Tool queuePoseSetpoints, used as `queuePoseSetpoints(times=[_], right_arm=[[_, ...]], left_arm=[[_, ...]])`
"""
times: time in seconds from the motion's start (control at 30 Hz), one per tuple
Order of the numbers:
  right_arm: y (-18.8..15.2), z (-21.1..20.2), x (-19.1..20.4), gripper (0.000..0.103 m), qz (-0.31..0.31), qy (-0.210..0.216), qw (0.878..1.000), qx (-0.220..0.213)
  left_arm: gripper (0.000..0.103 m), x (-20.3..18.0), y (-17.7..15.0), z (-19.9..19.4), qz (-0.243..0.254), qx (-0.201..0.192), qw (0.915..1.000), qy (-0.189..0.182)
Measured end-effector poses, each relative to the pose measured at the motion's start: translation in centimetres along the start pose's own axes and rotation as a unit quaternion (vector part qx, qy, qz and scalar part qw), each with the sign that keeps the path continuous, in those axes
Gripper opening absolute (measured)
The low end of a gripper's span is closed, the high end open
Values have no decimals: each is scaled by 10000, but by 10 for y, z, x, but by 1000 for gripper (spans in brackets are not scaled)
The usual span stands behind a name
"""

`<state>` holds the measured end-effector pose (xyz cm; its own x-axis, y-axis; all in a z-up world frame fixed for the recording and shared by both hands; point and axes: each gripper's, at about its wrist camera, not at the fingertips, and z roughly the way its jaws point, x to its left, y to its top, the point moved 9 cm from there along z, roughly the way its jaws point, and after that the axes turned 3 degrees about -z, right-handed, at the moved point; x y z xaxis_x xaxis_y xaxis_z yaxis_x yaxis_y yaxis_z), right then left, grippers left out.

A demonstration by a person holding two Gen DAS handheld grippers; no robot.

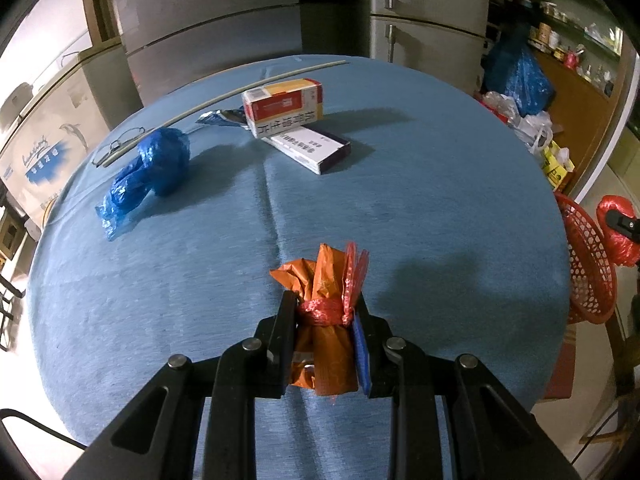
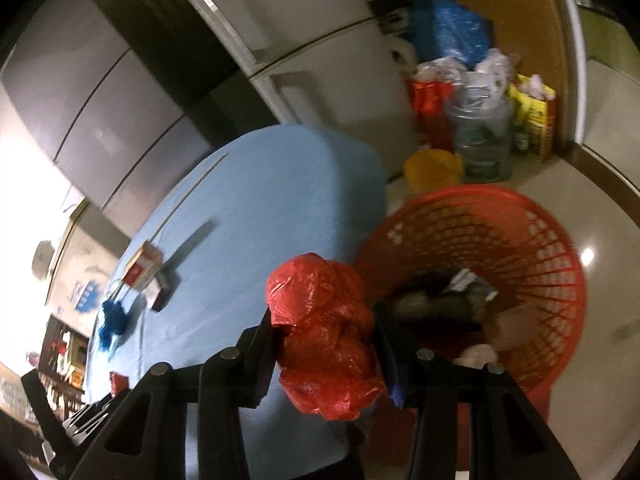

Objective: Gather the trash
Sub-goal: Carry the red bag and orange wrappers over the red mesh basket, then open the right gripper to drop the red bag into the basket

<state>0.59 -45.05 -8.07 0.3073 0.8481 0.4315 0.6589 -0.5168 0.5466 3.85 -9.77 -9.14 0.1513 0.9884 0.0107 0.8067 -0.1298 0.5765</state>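
My left gripper (image 1: 325, 308) is shut on an orange wrapper bundle (image 1: 326, 276) tied with red netting, low over the blue tablecloth (image 1: 440, 208). A crumpled blue plastic bag (image 1: 150, 168) lies at the table's left, and two medicine boxes (image 1: 294, 120) are stacked at the back. My right gripper (image 2: 324, 320) is shut on a crumpled red plastic bag (image 2: 324, 328), held at the table's right edge beside the red mesh basket (image 2: 552, 280). The basket holds several pieces of trash. In the left wrist view the red bag (image 1: 618, 232) shows past the basket (image 1: 588, 264).
A thin pale rod (image 1: 224, 96) and a wire clip (image 1: 120, 146) lie at the table's far left. Grey refrigerators (image 1: 208, 20) stand behind. Bags, a clear jar (image 2: 480, 136) and a yellow tub (image 2: 432, 168) clutter the floor beyond the basket.
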Motion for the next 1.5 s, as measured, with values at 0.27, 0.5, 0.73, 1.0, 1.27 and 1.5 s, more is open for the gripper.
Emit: queuePoseSetpoints(times=[0.27, 0.5, 0.73, 1.0, 1.27, 1.5], right_arm=[[6, -6, -44, 47, 304, -313, 9990, -119], [3, -9, -73, 47, 519, -446, 9976, -147], [0, -10, -103, 47, 783, -566, 9952, -155], [-1, -4, -132, 47, 1001, -657, 9928, -82], [11, 3, -139, 47, 947, -650, 9933, -93], [23, 13, -143, 47, 918, -692, 9933, -71]], left_arm=[[26, -26, 8, -6, 255, -68, 9995, -154], [26, -70, 25, -14, 555, -166, 9970, -518], [26, -129, 41, -22, 1024, -284, 9900, -924], [26, -182, 47, -22, 1425, -258, 9817, -1234], [26, -230, 52, -27, 1705, -277, 9730, -1529], [27, -253, 48, -27, 1907, -267, 9668, -1680]])
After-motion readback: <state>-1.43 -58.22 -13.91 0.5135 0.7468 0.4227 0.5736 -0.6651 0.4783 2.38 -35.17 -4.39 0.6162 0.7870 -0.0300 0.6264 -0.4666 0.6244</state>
